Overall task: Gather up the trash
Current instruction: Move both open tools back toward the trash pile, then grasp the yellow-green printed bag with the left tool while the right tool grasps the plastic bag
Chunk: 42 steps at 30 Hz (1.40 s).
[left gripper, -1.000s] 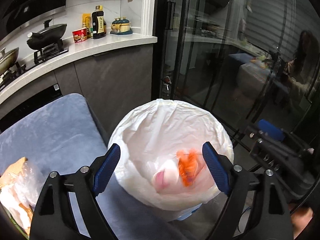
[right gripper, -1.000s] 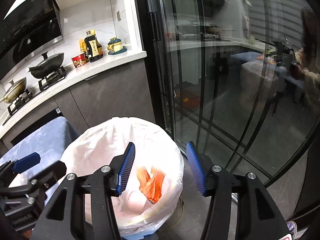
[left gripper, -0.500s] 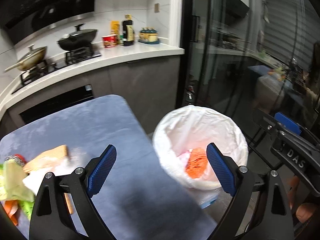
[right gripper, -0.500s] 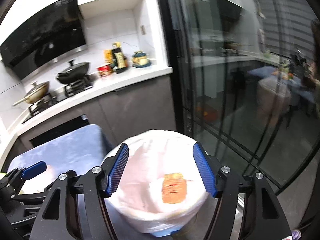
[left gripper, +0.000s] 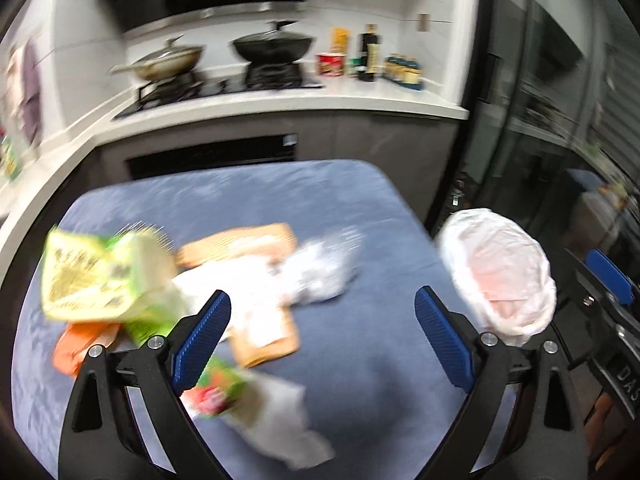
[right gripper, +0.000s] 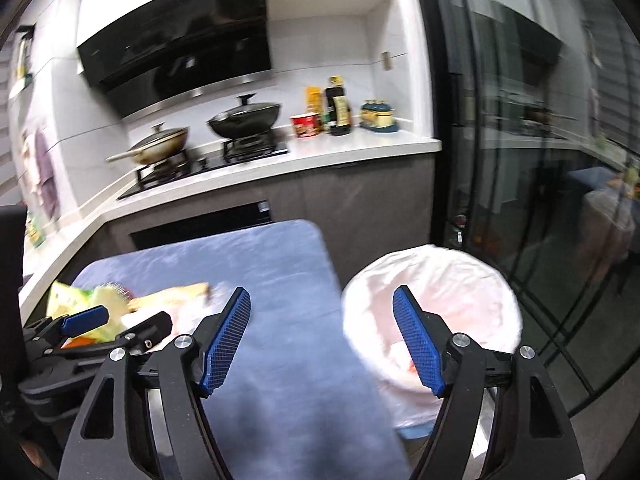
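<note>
A pile of trash lies on the blue-covered table [left gripper: 360, 208]: a green snack bag [left gripper: 96, 280], a tan wrapper [left gripper: 240, 244], clear crumpled plastic [left gripper: 320, 272], an orange packet [left gripper: 76, 348] and a red-green wrapper [left gripper: 224, 392]. My left gripper [left gripper: 320, 336] is open and empty above the table, just right of the pile. The bin with a white liner [left gripper: 500, 272] stands off the table's right edge. My right gripper [right gripper: 322, 340] is open and empty, between the table [right gripper: 280, 264] and the bin [right gripper: 440, 292]. The left gripper also shows in the right wrist view [right gripper: 84, 320].
A kitchen counter [right gripper: 360, 148] with two woks on a hob, bottles and a red cup runs behind the table. Dark glass sliding doors [right gripper: 540, 160] stand to the right of the bin.
Both grippers have swung left, away from above the bin and back over the table. The orange packet dropped into the bin. The trash pile has come into the left wrist view.
</note>
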Motion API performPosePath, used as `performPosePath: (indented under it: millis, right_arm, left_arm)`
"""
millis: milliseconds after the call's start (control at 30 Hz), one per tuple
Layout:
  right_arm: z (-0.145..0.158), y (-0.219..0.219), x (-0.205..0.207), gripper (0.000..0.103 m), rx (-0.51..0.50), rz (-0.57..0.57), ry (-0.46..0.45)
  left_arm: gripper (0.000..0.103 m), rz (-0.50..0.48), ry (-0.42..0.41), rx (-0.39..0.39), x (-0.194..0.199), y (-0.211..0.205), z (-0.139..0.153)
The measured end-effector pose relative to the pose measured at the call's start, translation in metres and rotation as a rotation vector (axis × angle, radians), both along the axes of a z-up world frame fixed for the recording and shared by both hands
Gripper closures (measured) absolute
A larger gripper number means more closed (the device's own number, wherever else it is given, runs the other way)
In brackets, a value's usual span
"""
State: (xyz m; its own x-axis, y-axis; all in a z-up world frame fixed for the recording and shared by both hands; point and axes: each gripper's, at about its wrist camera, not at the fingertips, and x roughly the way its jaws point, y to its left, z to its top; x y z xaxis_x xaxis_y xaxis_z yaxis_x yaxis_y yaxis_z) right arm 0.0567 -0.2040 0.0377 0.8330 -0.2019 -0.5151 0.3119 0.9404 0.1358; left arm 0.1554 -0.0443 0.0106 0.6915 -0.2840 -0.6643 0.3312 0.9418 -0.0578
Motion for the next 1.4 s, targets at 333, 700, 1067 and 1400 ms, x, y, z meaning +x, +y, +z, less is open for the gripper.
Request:
performPosePath:
  millis: [333, 700, 1067, 1400]
  right_arm:
    - [-0.034, 0.076, 0.011, 0.032, 0.041, 0.158, 0.119]
    - [-0.087, 0.149, 0.03, 0.032, 0.042, 0.307, 0.257]
    - [-0.116, 0.164, 0.048, 0.049, 0.043, 0.352, 0.341]
    - [-0.115, 0.166, 0.044, 0.092, 0.04, 0.392, 0.349]
  left_arm:
    - [0.014, 0.219, 0.001, 0.012, -0.01, 0.112, -0.011]
    - [0.012, 0.346, 0.05, -0.028, -0.005, 0.175, -0.026]
    - [0.01, 0.366, 0.067, -0.04, -0.002, 0.183, -0.033]
    - [0.008, 0.352, 0.069, -0.067, 0.012, 0.172, -0.03]
